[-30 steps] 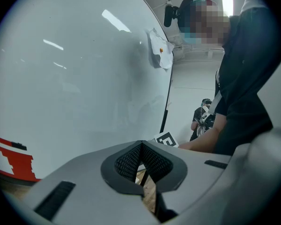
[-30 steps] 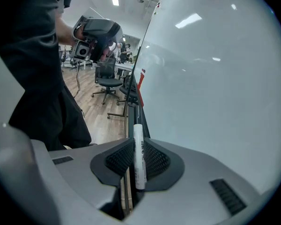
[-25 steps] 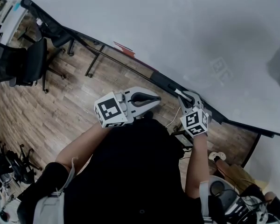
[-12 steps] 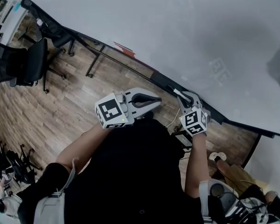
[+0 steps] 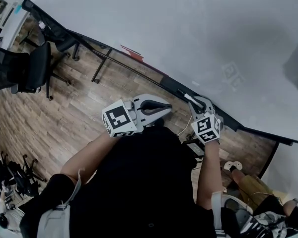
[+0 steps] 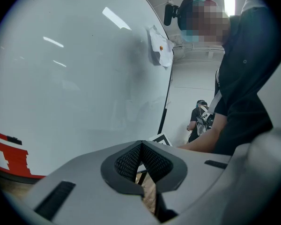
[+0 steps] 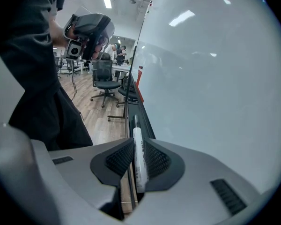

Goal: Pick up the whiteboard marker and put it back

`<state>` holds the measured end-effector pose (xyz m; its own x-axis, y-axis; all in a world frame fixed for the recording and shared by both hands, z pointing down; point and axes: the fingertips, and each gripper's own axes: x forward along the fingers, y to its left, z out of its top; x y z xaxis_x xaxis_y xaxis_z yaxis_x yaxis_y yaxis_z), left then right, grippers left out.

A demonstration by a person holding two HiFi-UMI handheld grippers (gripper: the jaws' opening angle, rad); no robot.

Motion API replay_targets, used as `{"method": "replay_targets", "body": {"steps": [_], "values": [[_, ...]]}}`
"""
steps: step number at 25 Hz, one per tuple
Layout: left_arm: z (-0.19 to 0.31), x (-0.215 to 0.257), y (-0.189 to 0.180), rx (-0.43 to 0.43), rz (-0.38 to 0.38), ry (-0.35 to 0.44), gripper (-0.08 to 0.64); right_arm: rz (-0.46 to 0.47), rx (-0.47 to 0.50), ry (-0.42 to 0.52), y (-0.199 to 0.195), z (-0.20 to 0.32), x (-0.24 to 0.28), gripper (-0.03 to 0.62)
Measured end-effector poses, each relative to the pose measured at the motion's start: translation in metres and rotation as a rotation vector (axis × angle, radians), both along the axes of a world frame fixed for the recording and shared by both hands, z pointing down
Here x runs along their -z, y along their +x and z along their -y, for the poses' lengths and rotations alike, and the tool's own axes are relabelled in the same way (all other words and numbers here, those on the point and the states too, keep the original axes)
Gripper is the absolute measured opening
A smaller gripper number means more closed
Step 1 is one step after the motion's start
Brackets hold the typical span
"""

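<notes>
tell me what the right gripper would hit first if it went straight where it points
The right gripper, shut on the whiteboard marker, points along the black tray under the whiteboard. The marker's tip would probably meet that tray first, though depth is unclear.

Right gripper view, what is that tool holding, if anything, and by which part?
The right tool clamps the whiteboard marker by its white barrel; the dark cap end sticks out ahead of the jaws.

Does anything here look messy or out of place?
Only a crumpled white sheet hanging on the whiteboard; it is wrinkled rather than flat. The marker sits straight in the right tool.
</notes>
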<state>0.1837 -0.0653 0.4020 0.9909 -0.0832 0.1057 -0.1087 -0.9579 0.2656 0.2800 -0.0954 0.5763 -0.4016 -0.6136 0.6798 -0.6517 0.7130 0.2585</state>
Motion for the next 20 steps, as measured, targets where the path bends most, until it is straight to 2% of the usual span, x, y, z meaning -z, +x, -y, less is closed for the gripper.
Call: {"method": "replay_targets", "body": {"steps": [20], "values": [[-0.003, -0.002, 0.001, -0.014, -0.002, -0.003, 0.012, 0.035, -0.011, 0.015, -0.008, 0.0, 0.015, 0.074]]}}
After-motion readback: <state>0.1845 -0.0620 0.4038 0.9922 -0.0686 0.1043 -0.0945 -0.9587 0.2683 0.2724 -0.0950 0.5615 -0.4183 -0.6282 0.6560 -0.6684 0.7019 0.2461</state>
